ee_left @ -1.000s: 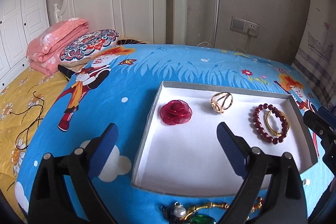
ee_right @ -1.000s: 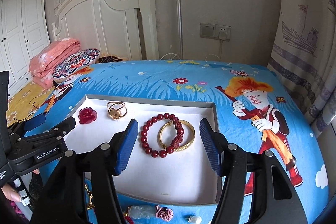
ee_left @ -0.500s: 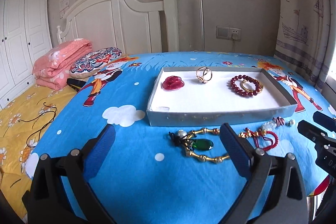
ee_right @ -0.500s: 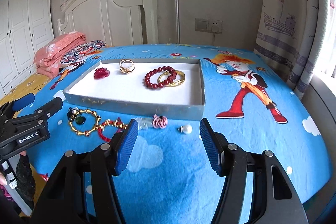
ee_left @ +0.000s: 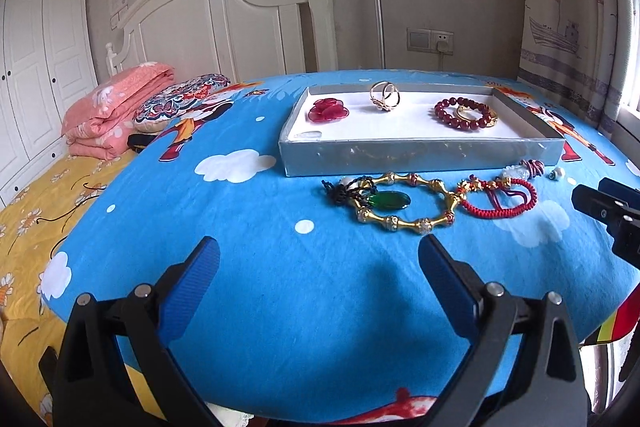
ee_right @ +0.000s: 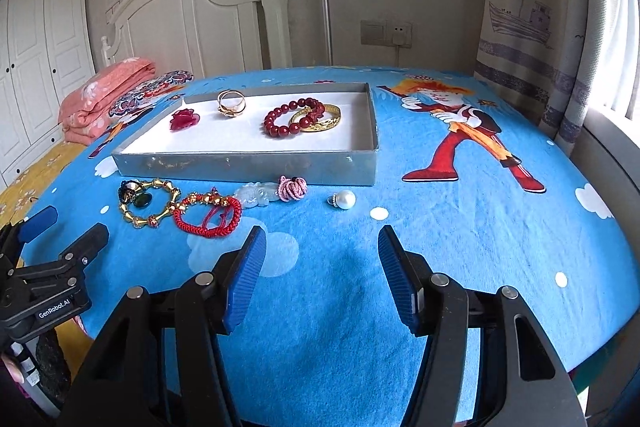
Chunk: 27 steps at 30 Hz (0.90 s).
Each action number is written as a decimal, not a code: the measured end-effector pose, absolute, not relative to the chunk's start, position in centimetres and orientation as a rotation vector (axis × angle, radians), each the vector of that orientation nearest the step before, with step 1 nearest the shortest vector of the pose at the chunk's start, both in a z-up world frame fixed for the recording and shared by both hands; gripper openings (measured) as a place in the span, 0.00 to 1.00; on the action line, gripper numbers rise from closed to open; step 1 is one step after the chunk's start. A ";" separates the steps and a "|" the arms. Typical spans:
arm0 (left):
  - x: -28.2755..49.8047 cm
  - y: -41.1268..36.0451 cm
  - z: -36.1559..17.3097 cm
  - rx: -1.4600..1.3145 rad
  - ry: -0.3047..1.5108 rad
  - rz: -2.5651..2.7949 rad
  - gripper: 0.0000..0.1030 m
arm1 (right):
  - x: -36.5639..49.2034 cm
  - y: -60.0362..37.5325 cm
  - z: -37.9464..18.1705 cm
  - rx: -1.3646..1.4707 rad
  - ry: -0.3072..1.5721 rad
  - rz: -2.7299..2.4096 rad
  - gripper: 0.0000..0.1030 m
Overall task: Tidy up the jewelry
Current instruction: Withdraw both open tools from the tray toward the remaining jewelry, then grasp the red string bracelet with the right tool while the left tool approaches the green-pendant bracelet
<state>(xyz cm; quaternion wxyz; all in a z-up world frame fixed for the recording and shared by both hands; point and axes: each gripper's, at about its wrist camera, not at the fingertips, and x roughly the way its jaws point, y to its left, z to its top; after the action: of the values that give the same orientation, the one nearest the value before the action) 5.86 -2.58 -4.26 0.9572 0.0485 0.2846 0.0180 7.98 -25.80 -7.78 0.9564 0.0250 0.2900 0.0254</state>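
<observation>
A grey tray [ee_left: 420, 157] [ee_right: 248, 167] on the blue bedspread holds a red flower [ee_left: 328, 109], a gold ring [ee_left: 385, 95], a dark red bead bracelet [ee_left: 460, 113] and a gold bangle [ee_right: 320, 119]. In front of the tray lie a gold bracelet with a green stone [ee_left: 396, 203] [ee_right: 148, 203], a red cord bracelet [ee_left: 500, 197] [ee_right: 208, 213], a pale jade charm with a pink knot [ee_right: 272, 191] and a pearl [ee_right: 345, 199]. My left gripper [ee_left: 320, 279] and right gripper [ee_right: 320, 267] are open and empty, low over the near bedspread, well short of the jewelry.
A white headboard [ee_left: 224, 23] stands behind the bed. A folded pink blanket [ee_left: 116, 107] and a patterned pillow [ee_left: 180, 101] lie at the left. A curtain [ee_right: 560, 27] hangs at the right. The bed's near edge lies just below the grippers.
Both grippers have pulled back from over the tray toward the near edge of the bed. The loose jewelry in front of the tray has come into full view. Both stay open.
</observation>
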 end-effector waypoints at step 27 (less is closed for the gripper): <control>7.4 -1.1 -4.1 0.017 0.629 0.009 0.94 | 14.1 -26.9 -7.3 0.026 0.723 0.004 0.30</control>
<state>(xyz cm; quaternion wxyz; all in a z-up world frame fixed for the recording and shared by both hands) 7.42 -1.07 -4.14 0.9510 0.0082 0.3092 0.0046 14.12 -26.88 -7.33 0.9352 0.0126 0.3539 0.0021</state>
